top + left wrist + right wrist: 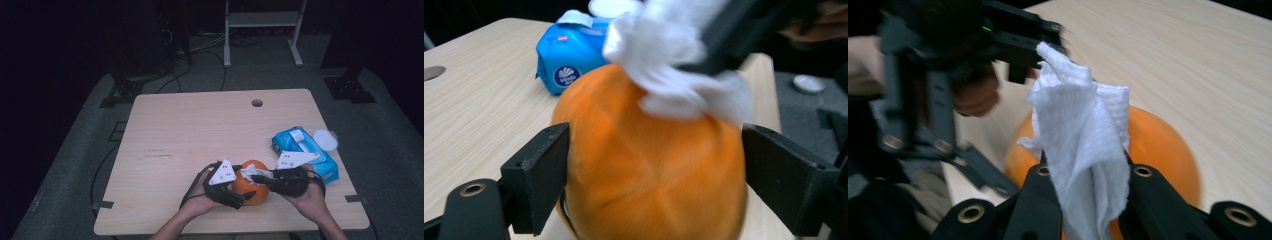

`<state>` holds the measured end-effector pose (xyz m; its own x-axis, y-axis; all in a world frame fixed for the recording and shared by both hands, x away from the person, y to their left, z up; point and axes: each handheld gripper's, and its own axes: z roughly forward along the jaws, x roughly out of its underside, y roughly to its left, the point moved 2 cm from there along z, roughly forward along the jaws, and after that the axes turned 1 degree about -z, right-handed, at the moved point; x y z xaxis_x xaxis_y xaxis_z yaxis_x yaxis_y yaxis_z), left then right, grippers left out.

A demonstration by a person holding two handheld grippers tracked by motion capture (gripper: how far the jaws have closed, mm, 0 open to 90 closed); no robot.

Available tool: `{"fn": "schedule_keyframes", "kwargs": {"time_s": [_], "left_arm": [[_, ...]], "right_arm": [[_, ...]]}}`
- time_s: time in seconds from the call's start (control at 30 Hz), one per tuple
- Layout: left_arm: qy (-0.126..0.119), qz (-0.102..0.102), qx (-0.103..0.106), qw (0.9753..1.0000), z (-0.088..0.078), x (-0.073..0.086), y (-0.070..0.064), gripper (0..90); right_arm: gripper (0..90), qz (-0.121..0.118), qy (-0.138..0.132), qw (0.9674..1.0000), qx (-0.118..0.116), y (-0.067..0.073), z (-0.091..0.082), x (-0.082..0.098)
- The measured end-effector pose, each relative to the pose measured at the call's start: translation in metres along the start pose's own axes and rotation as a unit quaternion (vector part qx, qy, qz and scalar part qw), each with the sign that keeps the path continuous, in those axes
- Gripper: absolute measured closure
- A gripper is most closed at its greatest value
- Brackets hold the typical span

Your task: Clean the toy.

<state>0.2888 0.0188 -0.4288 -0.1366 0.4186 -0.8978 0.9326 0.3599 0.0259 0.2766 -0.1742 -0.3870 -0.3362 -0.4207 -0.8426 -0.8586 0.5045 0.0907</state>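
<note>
My left gripper straddles the orange ball near the table's front edge. Its jaws stand wide, one at each side, and blur hides whether the pads actually press. My right gripper is pinched tight on a white tissue draped over the ball. The blue wipes pack carries a round logo; its lettering is unreadable.

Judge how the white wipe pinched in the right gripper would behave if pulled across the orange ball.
The white wipe hangs crumpled, so it's probably floppy and light. It should drape over the orange ball and drag rather than push it.
</note>
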Motion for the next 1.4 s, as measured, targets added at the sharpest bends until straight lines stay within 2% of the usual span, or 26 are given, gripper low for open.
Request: {"fn": "schedule_keyframes", "kwargs": {"time_s": [0.03,0.1,0.13,0.17,0.23,0.3,0.4,0.47,0.53,0.63,0.67,0.77,0.8,0.83,0.93,1.0,1.07,1.17,1.33,1.4], "left_arm": [[0.003,0.009,0.0,1.0,-0.001,0.002,0.001,15.9],[0.001,0.012,0.005,0.9999,-0.003,0.003,0.004,21.0],[0.0,0.01,0.008,0.9999,-0.004,0.004,0.005,22.8],[0.004,0.017,0.011,0.9998,-0.006,0.004,0.008,23.9],[0.003,0.019,0.013,0.9997,-0.007,0.005,0.008,24.7],[0.005,0.016,0.016,0.9997,-0.008,0.006,0.01,24.7],[0.01,-0.001,0.021,0.9997,-0.008,0.005,0.015,21.7],[0.014,-0.03,0.043,0.9985,-0.008,0.004,0.018,16.3],[0.012,-0.054,0.052,0.9971,-0.01,0.004,0.02,13.3],[0.015,-0.057,0.051,0.9969,-0.01,0.005,0.022,13.5],[0.017,-0.056,0.053,0.9969,-0.01,0.005,0.021,13.5],[0.024,-0.034,0.047,0.998,-0.011,0.005,0.018,14.0],[0.026,-0.016,0.041,0.9987,-0.012,0.005,0.018,15.8],[0.026,-0.009,0.038,0.9989,-0.013,0.006,0.018,19.5],[0.022,0.004,0.043,0.9988,-0.013,0.007,0.018,23.6],[0.022,0.02,0.046,0.9985,-0.013,0.007,0.017,23.9],[0.022,0.024,0.047,0.9984,-0.013,0.007,0.016,23.8],[0.025,0.002,0.05,0.9984,-0.012,0.009,0.022,20.2],[0.024,-0.029,0.071,0.9968,-0.017,0.008,0.028,14.9],[0.025,-0.035,0.074,0.9964,-0.019,0.007,0.029,12.5]], "right_arm": [[82.4,-0.005,0.002,1.0,-0.002,0.003,0.001,0.0],[82.5,-0.021,0.006,0.9997,0.007,0.006,0.002,-0.002],[82.5,-0.018,0.001,0.9998,0.006,0.004,-0.001,-0.003],[82.4,-0.014,-0.004,0.9999,0.009,0.002,-0.004,-0.004],[82.4,-0.012,-0.004,0.9992,0.038,-0.007,-0.01,-0.003],[82.4,-0.001,-0.001,0.9987,0.051,-0.017,-0.013,0.002],[82.4,0.024,0.016,0.9986,0.044,-0.028,-0.007,0.015],[82.4,0.035,0.018,0.9987,0.032,-0.029,-0.002,0.019],[82.4,0.036,0.018,0.9988,0.027,-0.026,0.0,0.018],[82.4,0.021,0.017,0.9995,0.015,-0.013,0.003,0.012],[82.4,0.016,0.018,0.9996,0.012,-0.009,0.004,0.01],[82.4,0.001,0.016,0.9998,-0.009,0.004,0.009,0.004],[82.4,-0.005,0.016,0.9998,-0.009,0.006,0.01,0.002],[82.5,-0.011,0.015,0.9998,-0.004,0.006,0.01,0.001],[82.4,-0.001,0.002,1.0,0.003,-0.003,0.003,0.002],[82.4,0.006,0.005,0.9997,0.025,-0.011,-0.001,0.004],[82.4,0.024,0.011,0.9986,0.045,-0.027,-0.005,0.012],[82.3,0.05,0.027,0.9977,0.038,-0.038,-0.001,0.027],[82.3,0.046,0.031,0.9978,0.036,-0.035,0.002,0.028],[82.3,0.045,0.031,0.9979,0.035,-0.034,0.003,0.028]]}}
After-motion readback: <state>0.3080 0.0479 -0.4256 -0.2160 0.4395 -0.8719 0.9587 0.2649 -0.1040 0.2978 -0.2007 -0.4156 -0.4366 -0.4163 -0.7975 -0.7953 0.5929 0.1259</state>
